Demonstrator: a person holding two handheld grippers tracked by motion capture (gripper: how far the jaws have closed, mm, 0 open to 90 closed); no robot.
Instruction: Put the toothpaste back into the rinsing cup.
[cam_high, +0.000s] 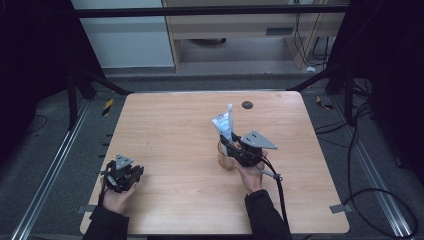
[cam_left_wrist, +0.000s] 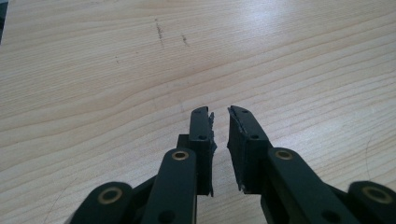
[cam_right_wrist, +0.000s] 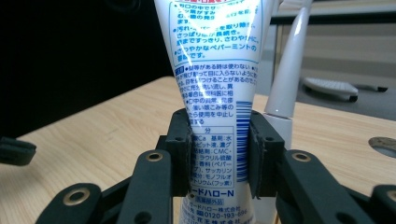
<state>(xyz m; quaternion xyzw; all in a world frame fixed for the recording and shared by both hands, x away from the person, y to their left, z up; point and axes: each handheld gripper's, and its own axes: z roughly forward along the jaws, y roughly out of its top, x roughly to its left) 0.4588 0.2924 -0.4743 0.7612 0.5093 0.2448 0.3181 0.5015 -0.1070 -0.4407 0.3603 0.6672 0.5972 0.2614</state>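
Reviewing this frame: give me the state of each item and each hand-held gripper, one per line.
Toothpaste tube: upright, clamped between the right jaws, standing in the cup.
White toothbrush: upright, leaning just behind the tube.
Cup: upright on the table, partly hidden by the gripper.
Right hand-held gripper: shut on the tube.
Left hand-held gripper: holds nothing, jaws slightly apart, low over the table.

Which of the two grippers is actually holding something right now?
The right gripper, clamped on the upright white toothpaste tube near the table's middle. The left gripper grips nothing, its jaws slightly apart over bare wood.
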